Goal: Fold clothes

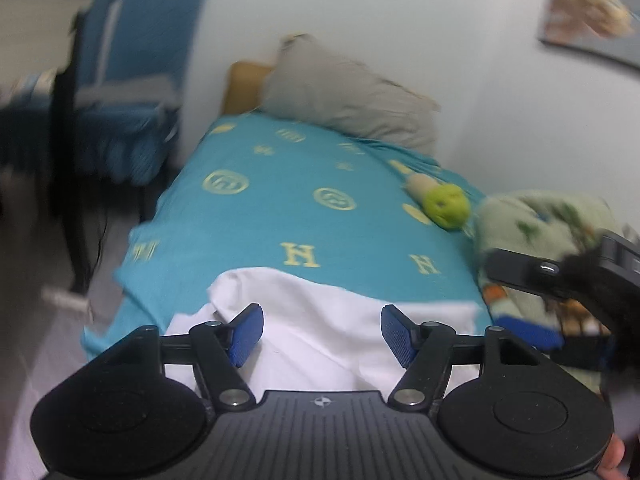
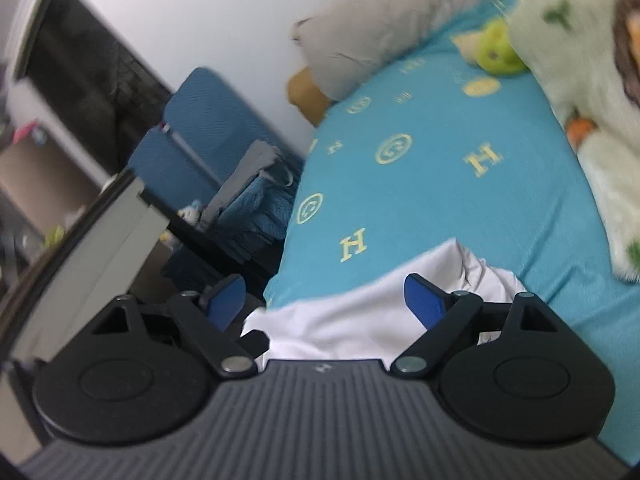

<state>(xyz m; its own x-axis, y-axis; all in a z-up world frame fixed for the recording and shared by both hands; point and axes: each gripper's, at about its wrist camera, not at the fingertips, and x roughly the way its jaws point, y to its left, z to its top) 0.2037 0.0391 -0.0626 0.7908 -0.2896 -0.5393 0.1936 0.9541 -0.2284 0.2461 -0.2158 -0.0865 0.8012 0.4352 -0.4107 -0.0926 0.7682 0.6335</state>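
Both hand-held grippers, left (image 1: 322,334) and right (image 2: 326,302), gape over white garment (image 1: 320,320).

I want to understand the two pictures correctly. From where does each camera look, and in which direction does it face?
Left wrist view: sits on the left gripper, jaws open above the white garment, facing along the bed to the grey pillow; the right gripper and a bit of hand show.
Right wrist view: sits on the right gripper, jaws open over the white garment, tilted, facing the pillow and blue chair.
Shared: teal bedsheet, pillow, green toy, fleece blanket.
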